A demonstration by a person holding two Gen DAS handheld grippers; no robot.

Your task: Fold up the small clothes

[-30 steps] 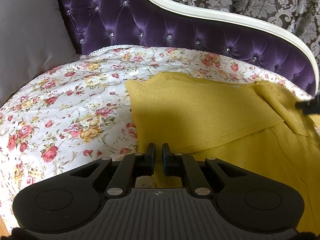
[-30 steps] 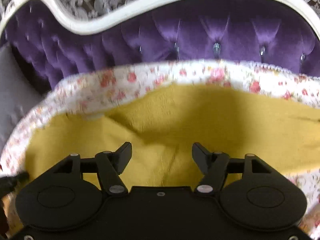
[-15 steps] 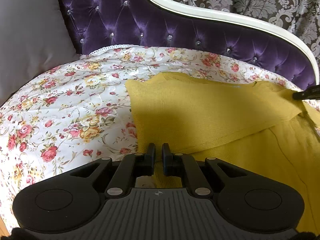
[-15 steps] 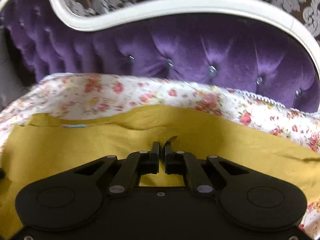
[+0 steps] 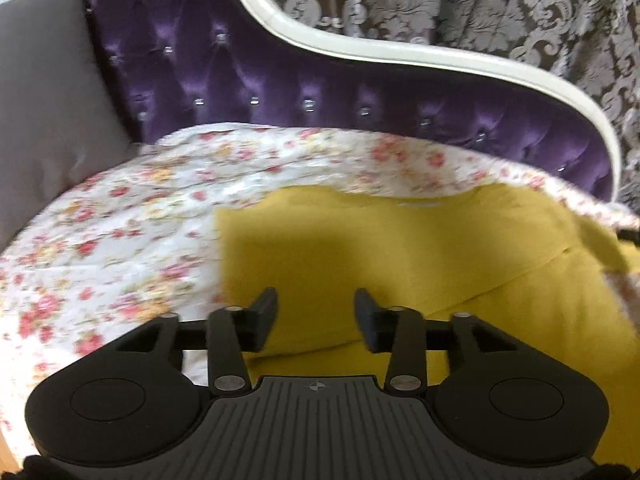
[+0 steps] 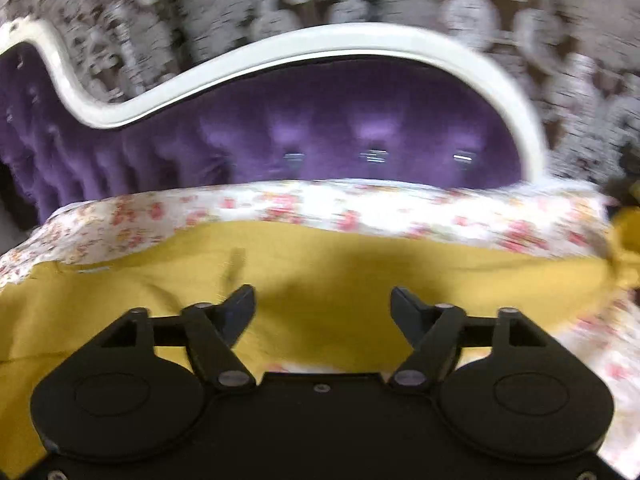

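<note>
Both tongs have just been opening: the left tongs (image 5: 316, 314) stand partly apart and the right tongs (image 6: 323, 312) wide, with nothing pinched between either pair. Below them the yellow garment (image 5: 400, 256) lies partly folded on the floral bedspread (image 5: 120, 240), before the purple headboard (image 5: 280, 80).

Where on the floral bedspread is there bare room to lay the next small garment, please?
The floral bedspread lies bare between the grey cushion and the yellow garment's near edge. A narrow strip runs below the purple headboard. The garment covers the rest.
</note>
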